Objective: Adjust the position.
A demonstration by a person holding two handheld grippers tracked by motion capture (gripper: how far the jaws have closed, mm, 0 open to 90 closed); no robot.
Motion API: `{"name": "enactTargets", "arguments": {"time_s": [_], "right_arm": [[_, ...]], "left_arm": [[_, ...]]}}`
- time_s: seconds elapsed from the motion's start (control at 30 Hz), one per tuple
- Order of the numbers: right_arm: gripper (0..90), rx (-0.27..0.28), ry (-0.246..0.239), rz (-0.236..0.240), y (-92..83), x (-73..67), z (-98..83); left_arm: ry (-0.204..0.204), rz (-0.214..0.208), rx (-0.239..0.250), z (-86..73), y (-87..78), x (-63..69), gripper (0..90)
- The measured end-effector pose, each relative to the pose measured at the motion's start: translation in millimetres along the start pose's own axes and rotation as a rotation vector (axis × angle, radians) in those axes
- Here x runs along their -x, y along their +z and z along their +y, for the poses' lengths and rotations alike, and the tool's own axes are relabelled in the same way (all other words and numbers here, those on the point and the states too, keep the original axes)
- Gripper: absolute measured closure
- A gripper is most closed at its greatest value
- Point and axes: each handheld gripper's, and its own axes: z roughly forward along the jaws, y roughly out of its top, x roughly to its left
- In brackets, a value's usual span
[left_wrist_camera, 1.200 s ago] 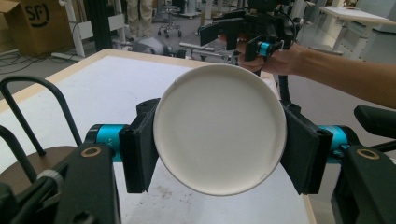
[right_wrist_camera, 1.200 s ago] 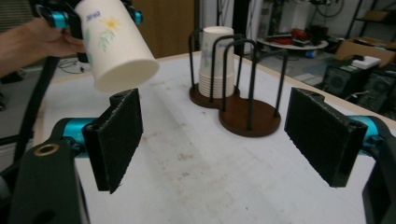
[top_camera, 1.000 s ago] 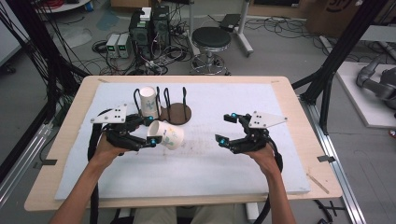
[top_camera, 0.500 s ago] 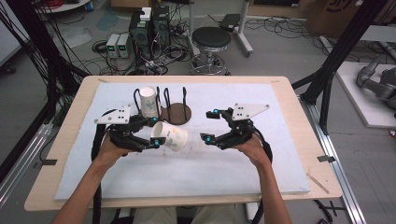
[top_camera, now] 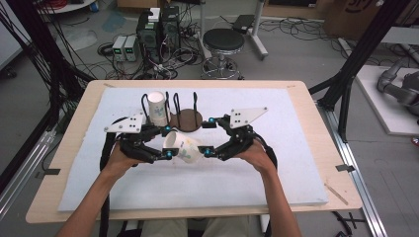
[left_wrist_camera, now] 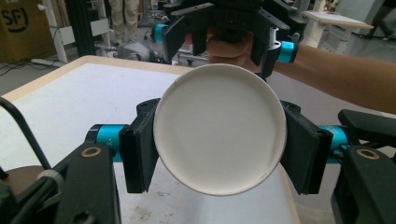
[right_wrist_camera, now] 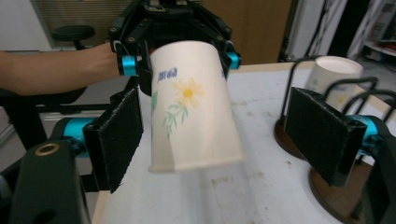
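Observation:
A white paper cup (top_camera: 184, 146) with a yellow flower print hangs on its side above the white mat. My left gripper (top_camera: 169, 142) is shut on it; in the left gripper view both pads press the sides of the cup's round end (left_wrist_camera: 219, 135). My right gripper (top_camera: 205, 134) faces it from the right, open. In the right gripper view the cup (right_wrist_camera: 191, 107) lies between the right gripper's pads (right_wrist_camera: 116, 135), with a clear gap on the right side. The left gripper (right_wrist_camera: 173, 28) shows behind the cup there.
A wire cup rack on a round wooden base (top_camera: 187, 120) stands just behind the grippers, with a second paper cup (top_camera: 158, 107) upright in its left slot. The white mat (top_camera: 276, 163) covers the wooden table (top_camera: 316, 113).
My right gripper has moved left across the mat until its jaws flank the free end of the cup. The left gripper and the cup have stayed in place.

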Motion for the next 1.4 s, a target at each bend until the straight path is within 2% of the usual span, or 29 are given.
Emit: {"name": "enactTargets", "arguments": {"time_s": [0.1,0.33,1.13,1.2,1.4], "right_arm": [[20.0,-0.004,-0.002,0.034,7.9,-0.2,2.5],[20.0,-0.013,-0.003,0.076,19.8,-0.9,4.0],[20.6,-0.052,-0.010,0.148,44.2,-6.1,1.3],[25.8,-0.061,-0.010,0.162,45.6,-6.5,0.9],[25.0,-0.059,-0.007,0.167,46.6,-5.5,0.3]], "left_arm": [[0.003,-0.010,0.006,0.9,0.2,0.8,36.4],[0.004,-0.024,0.018,3.5,-0.7,2.9,36.4],[0.029,-0.039,0.027,11.5,-1.1,8.8,36.4],[0.029,-0.042,0.029,12.3,-1.1,10.0,36.4],[0.030,-0.038,0.036,13.1,-3.3,9.8,36.4]]}}
